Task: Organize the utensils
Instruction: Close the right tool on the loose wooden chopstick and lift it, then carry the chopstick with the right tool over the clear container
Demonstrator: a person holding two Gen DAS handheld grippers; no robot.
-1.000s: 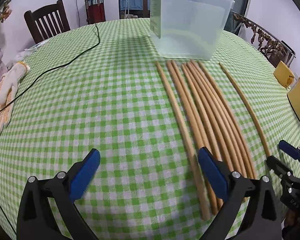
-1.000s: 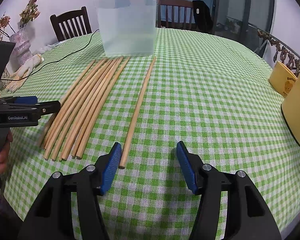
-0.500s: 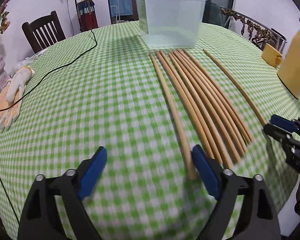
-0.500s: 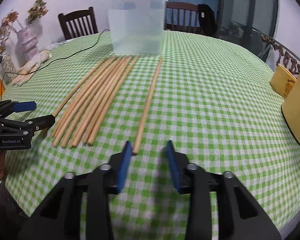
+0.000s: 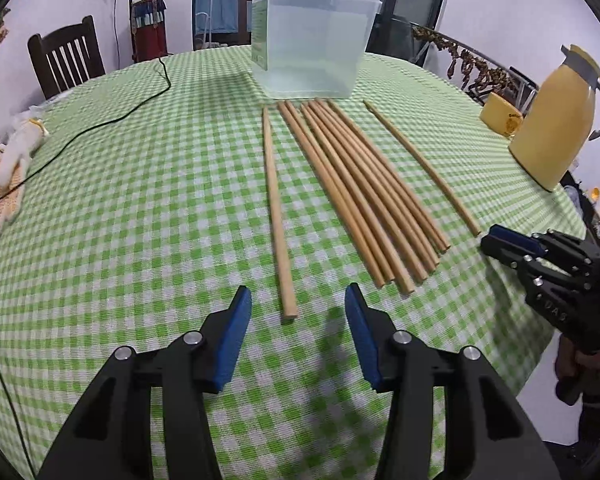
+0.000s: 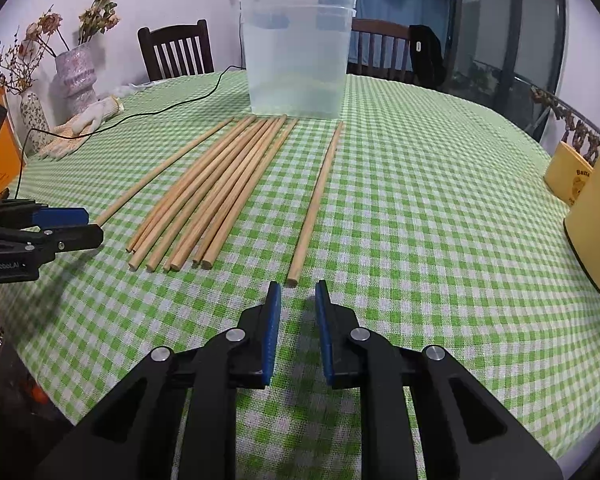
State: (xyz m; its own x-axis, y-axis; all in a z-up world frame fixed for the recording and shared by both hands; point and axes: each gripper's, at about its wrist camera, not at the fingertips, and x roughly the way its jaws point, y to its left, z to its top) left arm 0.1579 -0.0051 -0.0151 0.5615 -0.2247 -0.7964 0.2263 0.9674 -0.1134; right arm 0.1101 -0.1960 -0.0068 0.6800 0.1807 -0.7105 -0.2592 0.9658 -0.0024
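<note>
Both pairs of tongs are narrowing compared with a second ago, and we are now lining each one up behind a separate chopstick instead of spreading wide over the bundle. On the side of the left tongs [image 6: 40,236], seen from the right wrist, we are reading "GenRobot.AI"; on the body of the right tongs [image 5: 508,244], seen from the left wrist, only "UAS" is showing. We are also making out "Butte", cut off, on the yellow tin [image 6: 568,180] near the right edge of the table [image 6: 420,200], beside the yellow jug [image 5: 552,120].

Our left tongs [image 5: 296,328] are standing partly open, holding nothing, with the near end of the lone left chopstick [image 5: 276,208] lying just ahead of the gap. Our right tongs [image 6: 296,300] are closer together, still with a clear gap, gripping nothing; the end of the lone right chopstick [image 6: 316,200] is sitting just in front of them.

The bundle of chopsticks [image 5: 364,188] is lying between those two singles, running from near the table's front edge toward the clear plastic container [image 5: 312,40] standing at the far middle. A black cable [image 5: 100,124] and a work glove [image 5: 12,164] are lying toward the left edge.
</note>
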